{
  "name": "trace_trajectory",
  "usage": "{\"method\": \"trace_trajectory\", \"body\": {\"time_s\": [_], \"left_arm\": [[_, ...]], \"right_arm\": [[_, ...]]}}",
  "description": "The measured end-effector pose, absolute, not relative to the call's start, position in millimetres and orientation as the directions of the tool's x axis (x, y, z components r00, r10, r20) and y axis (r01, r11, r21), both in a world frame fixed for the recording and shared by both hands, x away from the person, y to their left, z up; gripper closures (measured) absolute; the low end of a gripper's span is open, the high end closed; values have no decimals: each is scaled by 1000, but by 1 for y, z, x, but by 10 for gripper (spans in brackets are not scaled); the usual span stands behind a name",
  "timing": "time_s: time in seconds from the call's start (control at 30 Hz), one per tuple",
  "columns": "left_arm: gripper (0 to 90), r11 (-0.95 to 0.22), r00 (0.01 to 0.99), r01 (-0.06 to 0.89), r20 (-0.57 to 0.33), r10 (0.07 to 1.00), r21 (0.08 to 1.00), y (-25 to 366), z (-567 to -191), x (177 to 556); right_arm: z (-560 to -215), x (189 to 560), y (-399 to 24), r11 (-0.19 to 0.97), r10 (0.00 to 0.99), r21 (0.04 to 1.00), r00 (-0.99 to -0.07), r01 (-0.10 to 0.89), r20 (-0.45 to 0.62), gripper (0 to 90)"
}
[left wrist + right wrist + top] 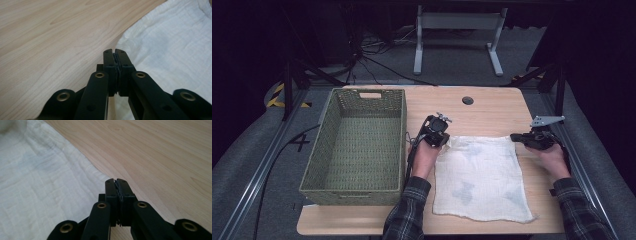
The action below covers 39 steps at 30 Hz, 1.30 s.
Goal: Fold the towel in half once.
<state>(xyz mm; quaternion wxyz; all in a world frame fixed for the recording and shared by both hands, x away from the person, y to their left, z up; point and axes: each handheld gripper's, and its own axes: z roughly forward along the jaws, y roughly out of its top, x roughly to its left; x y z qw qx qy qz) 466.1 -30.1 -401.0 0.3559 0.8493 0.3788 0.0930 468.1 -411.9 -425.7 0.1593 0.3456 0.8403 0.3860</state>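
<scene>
Cloth (481, 176): white, spread flat on the table (492, 107), right of the basket (357, 145). Left gripper (443, 141): at the cloth's far left corner, jaws pressed together, nothing seen between them. Right gripper (514, 137): at the far right corner, jaws likewise together, tips at the cloth's edge.

Each hand-held gripper is black throughout. The left hand-held gripper (435, 134) trails a black cable and carries small silver fittings on top. The right hand-held gripper (518, 138) bears a grey three-cornered plate (546, 120). In the gripper views, each unit shows two flat black jaws with ribbed inner pads, linked by black arms with brass-coloured rivets. Both sleeves (408, 212) are dark plaid.
</scene>
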Motion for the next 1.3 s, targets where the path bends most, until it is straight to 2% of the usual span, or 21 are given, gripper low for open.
{"method": "trace_trajectory", "body": {"time_s": [0.1,0.27,0.53,1.03,1.3], "left_arm": [[885,-451,700,567,-115,705,689,-29,-396,463],[888,-471,689,562,-70,721,680,-28,-383,446],[888,-514,700,553,-31,714,655,-25,-389,422],[890,-591,736,516,32,676,620,-24,-393,373],[890,-651,774,515,23,633,558,-29,-416,352]], "right_arm": [[-418,464,-414,448,701,776,-713,444,4,883],[-409,449,-420,439,696,789,-718,430,5,883],[-407,413,-421,446,680,784,-733,432,17,883],[-423,354,-411,477,648,744,-759,468,62,883],[-439,332,-403,523,632,687,-770,505,84,883]]}}
